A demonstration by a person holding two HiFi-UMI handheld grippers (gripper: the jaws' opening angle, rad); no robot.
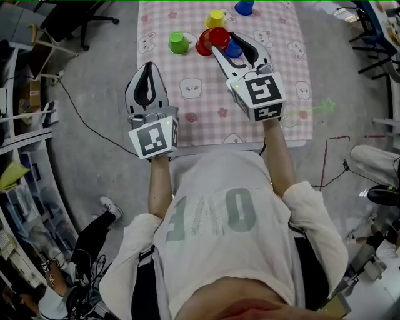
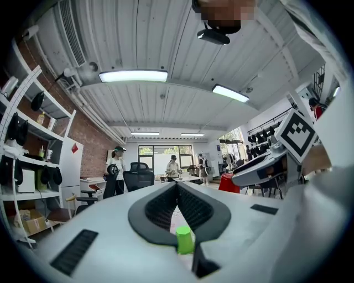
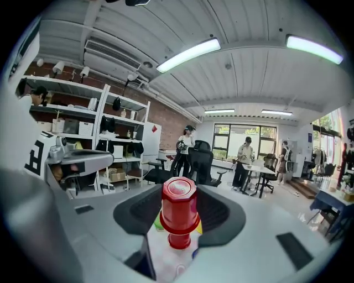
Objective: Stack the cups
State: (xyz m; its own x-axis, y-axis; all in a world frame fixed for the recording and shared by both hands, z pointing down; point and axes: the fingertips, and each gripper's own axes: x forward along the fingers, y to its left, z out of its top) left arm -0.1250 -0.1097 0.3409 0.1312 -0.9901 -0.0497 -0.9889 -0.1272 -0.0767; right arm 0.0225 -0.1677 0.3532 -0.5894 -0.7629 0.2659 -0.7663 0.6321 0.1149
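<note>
On the table (image 1: 206, 106), the right gripper (image 1: 222, 42) holds a top cup (image 1: 219, 35) over a lower cup (image 1: 202, 47), with a side cup (image 1: 234, 49) just right, a left cup (image 1: 179, 42) apart, a back cup (image 1: 215, 19) and a far cup (image 1: 244, 7) behind, and the left gripper (image 1: 148, 66) at the table's left edge.

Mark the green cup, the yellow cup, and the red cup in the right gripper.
green cup (image 1: 179, 42): head view, middle of the cup.
yellow cup (image 1: 215, 19): head view, middle of the cup.
red cup (image 3: 179, 209): right gripper view, its side wall.
</note>
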